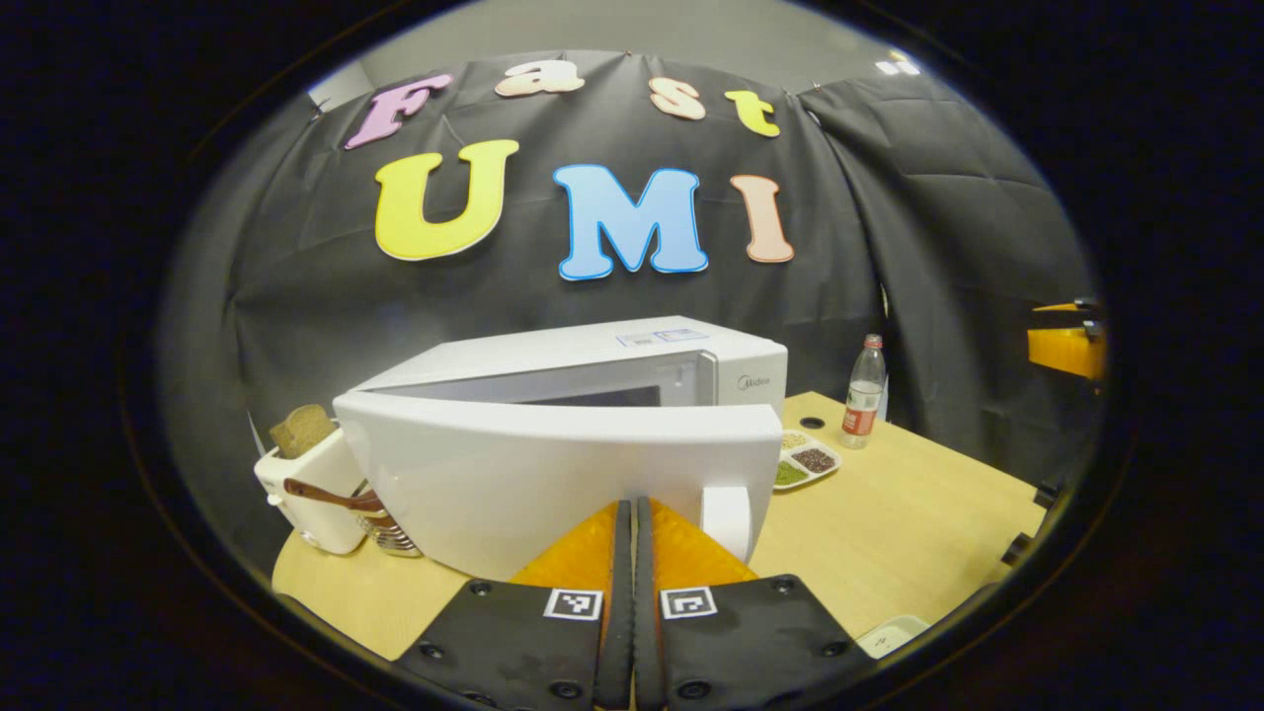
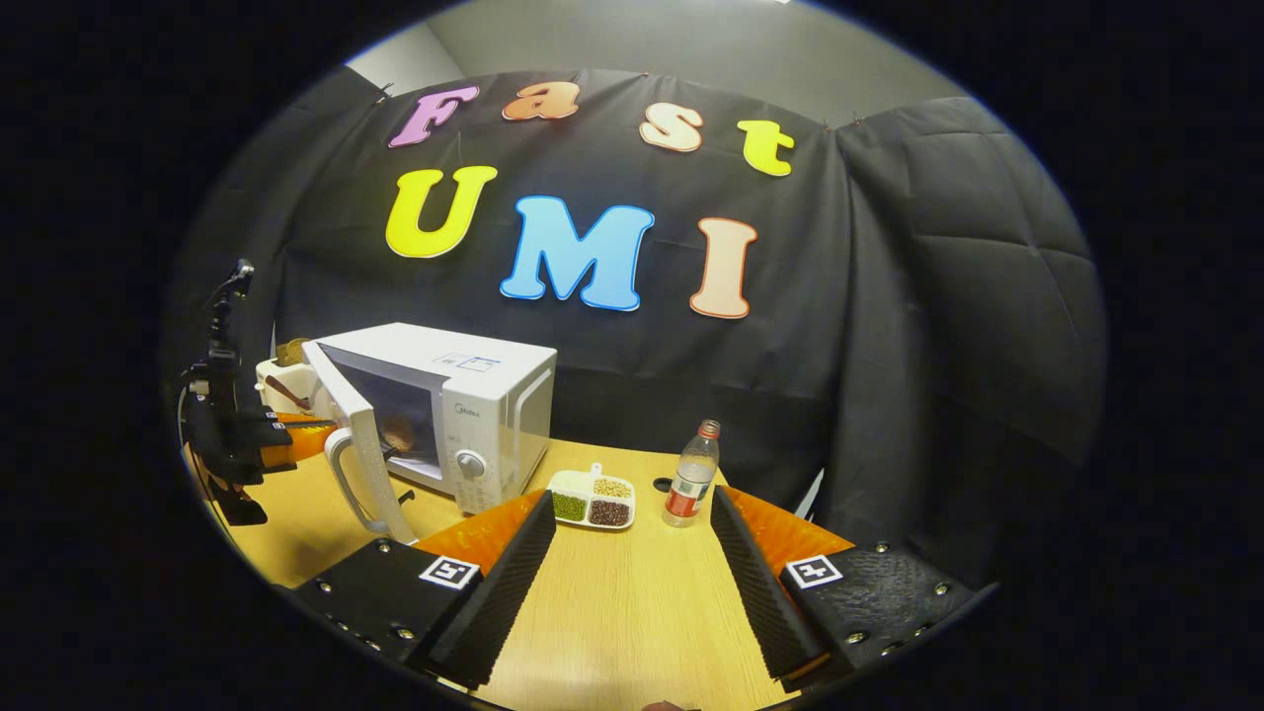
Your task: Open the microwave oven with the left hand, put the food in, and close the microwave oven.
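Now the white microwave oven [image 2: 464, 395] stands with its door [image 1: 553, 474] partly swung out, left gripper [image 1: 633, 513] pinched together, right gripper [image 2: 632, 523] spread apart.

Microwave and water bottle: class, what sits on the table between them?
In the right gripper view, a divided dish of grains sits between the microwave and the water bottle.

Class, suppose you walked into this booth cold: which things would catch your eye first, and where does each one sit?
First the white microwave at the table's left, its door half open, with the left gripper, fingers together, right behind that door. Next, the divided dish of grains and the water bottle on the wooden table, beyond the right gripper's spread fingers.
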Demonstrator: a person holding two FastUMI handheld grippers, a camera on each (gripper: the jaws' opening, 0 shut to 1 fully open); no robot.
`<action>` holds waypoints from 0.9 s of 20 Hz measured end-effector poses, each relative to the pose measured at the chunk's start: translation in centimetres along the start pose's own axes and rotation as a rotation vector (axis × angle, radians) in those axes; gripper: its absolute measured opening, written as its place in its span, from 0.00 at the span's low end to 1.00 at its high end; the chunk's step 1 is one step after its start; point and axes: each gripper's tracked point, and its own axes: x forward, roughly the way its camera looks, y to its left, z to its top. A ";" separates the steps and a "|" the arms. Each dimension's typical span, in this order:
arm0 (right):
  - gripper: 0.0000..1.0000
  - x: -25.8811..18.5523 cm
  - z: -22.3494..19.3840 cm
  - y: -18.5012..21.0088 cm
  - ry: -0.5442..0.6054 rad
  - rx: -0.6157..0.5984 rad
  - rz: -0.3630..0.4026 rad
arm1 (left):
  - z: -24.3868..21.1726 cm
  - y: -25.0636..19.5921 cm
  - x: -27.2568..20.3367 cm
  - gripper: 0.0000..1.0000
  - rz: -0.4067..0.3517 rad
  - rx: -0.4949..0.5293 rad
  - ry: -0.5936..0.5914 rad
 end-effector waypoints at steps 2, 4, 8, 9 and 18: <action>0.97 -0.6 -0.2 -0.7 0.003 0.004 -0.015 | 0.3 -0.3 1.0 0.08 -0.010 0.003 0.000; 0.97 -0.8 -0.4 -1.1 0.004 0.000 -0.030 | 0.6 -0.6 2.2 0.08 -0.015 0.004 -0.002; 0.97 -1.3 -0.7 -1.6 0.013 0.000 -0.044 | 1.6 -0.9 4.2 0.07 -0.011 -0.018 -0.017; 0.97 -1.6 -0.7 -1.7 0.014 -0.001 -0.047 | 1.9 -0.9 4.8 0.08 -0.007 -0.013 -0.021; 0.97 -2.3 -2.4 -3.1 0.037 -0.004 -0.070 | 2.7 -0.6 9.4 0.07 0.043 -0.038 -0.011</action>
